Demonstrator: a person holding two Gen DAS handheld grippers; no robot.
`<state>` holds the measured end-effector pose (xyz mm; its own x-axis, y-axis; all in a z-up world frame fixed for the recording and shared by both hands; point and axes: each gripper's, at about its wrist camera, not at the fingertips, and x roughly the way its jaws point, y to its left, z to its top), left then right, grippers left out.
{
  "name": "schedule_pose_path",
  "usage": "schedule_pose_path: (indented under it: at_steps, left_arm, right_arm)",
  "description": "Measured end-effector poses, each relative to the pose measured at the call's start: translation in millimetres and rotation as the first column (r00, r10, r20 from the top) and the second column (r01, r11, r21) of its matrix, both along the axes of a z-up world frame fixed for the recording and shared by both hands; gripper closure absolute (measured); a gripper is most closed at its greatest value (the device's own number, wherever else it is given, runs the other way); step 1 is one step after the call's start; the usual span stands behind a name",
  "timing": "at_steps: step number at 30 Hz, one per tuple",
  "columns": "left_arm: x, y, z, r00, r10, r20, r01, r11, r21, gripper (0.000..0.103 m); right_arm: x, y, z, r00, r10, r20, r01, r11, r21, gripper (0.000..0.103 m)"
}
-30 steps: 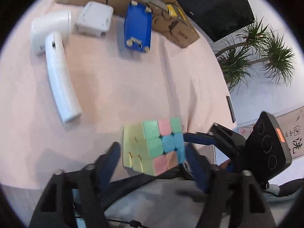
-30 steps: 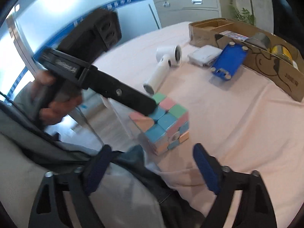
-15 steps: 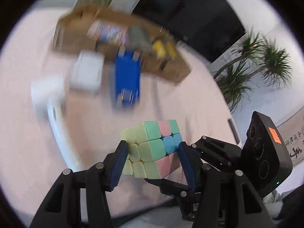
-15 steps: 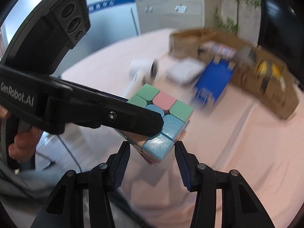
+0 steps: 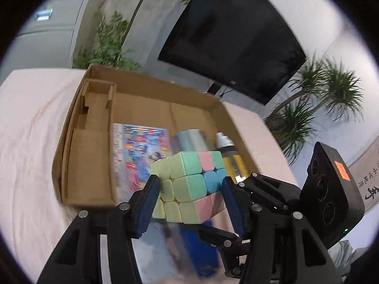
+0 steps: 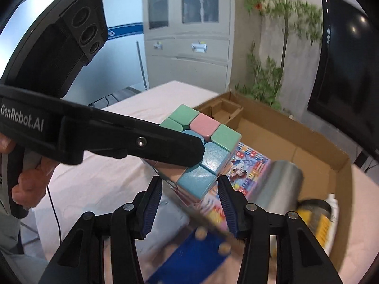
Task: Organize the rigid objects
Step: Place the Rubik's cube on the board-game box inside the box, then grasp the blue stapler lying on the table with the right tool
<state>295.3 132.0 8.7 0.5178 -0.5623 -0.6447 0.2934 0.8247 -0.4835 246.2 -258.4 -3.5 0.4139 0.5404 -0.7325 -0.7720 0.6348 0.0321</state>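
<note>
A pastel puzzle cube (image 5: 189, 187) is held in the air above the near edge of an open cardboard box (image 5: 71, 123). My left gripper (image 5: 189, 201) is shut on the cube's two sides. My right gripper (image 6: 189, 196) is shut on the same cube (image 6: 203, 146) from below at a right angle; the left gripper's finger crosses in front of it. The box holds a colourful booklet (image 5: 139, 151), a silver cylinder (image 5: 190, 142) and a yellow bottle (image 5: 231, 156).
The box (image 6: 296, 137) lies on a table with a pink cloth (image 5: 28, 142). A blue object (image 5: 201, 250) lies below the cube, just before the box. A black screen (image 5: 234, 37) and plants stand behind the table, a grey cabinet (image 6: 187, 37) further off.
Both grippers have closed on the cube, lifted it off the cloth and carried it forward to the box. The hair dryer and white box have left the view.
</note>
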Motion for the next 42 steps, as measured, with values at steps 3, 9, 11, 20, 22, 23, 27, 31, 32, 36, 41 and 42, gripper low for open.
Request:
schedule_pose_path:
  at_steps: [3,9,11,20,22,23,27,31,32,36,41,42]
  left_arm:
    - [23,11,-33,0.996,0.006,-0.090,-0.008,1.000,-0.012,0.051]
    - [20,24,-58,0.990,0.027,-0.139,-0.029,0.999,-0.015,0.060]
    - [14,33,-54,0.993,0.058,-0.105,-0.061,0.998,-0.020,0.060]
    - [9,30,-56,0.992,0.054,-0.115,-0.054,0.999,0.005,0.063]
    - [10,33,-59,0.988,0.062,-0.142,-0.061,0.998,0.012,0.067]
    - [10,35,-61,0.984,0.068,-0.163,-0.069,0.998,-0.001,0.067]
    - [-7,48,-48,0.981,0.143,-0.134,-0.140,0.990,0.030,0.070]
    - [-54,47,-30,0.983,0.176,-0.049,-0.171,0.980,0.098,0.023]
    - [-70,43,-28,0.981,0.194,-0.005,-0.192,0.975,0.114,0.019]
    - [-92,12,-51,0.991,0.129,-0.047,-0.124,0.988,0.092,0.021]
    - [-92,-12,-82,0.982,0.110,-0.152,-0.105,0.994,0.041,0.031]
    - [-95,-12,-82,0.982,0.116,-0.147,-0.113,0.993,0.028,0.031]
  right_arm:
    - [32,19,-32,0.998,-0.014,-0.059,0.012,0.999,-0.037,0.056]
    - [32,27,-59,0.992,-0.031,-0.120,0.021,0.997,-0.080,0.055]
    - [29,22,-53,0.992,-0.033,-0.122,0.027,0.998,-0.050,0.055]
    - [16,35,-62,0.979,-0.055,-0.198,0.051,0.998,-0.028,0.061]
    - [15,36,-63,0.976,-0.057,-0.209,0.052,0.998,-0.032,0.060]
    - [12,37,-63,0.977,-0.052,-0.206,0.045,0.998,-0.038,0.055]
    - [-4,29,-55,0.980,-0.040,-0.193,0.034,0.999,-0.038,0.046]
    - [-31,-25,-40,0.972,-0.138,-0.192,0.139,0.990,-0.010,0.028]
    - [-39,-44,-46,0.958,-0.191,-0.215,0.189,0.982,-0.028,0.028]
    - [-61,-74,-89,0.862,-0.327,-0.388,0.319,0.944,-0.087,0.027]
    - [-81,-51,-104,0.889,-0.322,-0.326,0.304,0.947,-0.105,0.031]
    - [-80,-49,-109,0.883,-0.335,-0.328,0.312,0.942,-0.121,0.035]
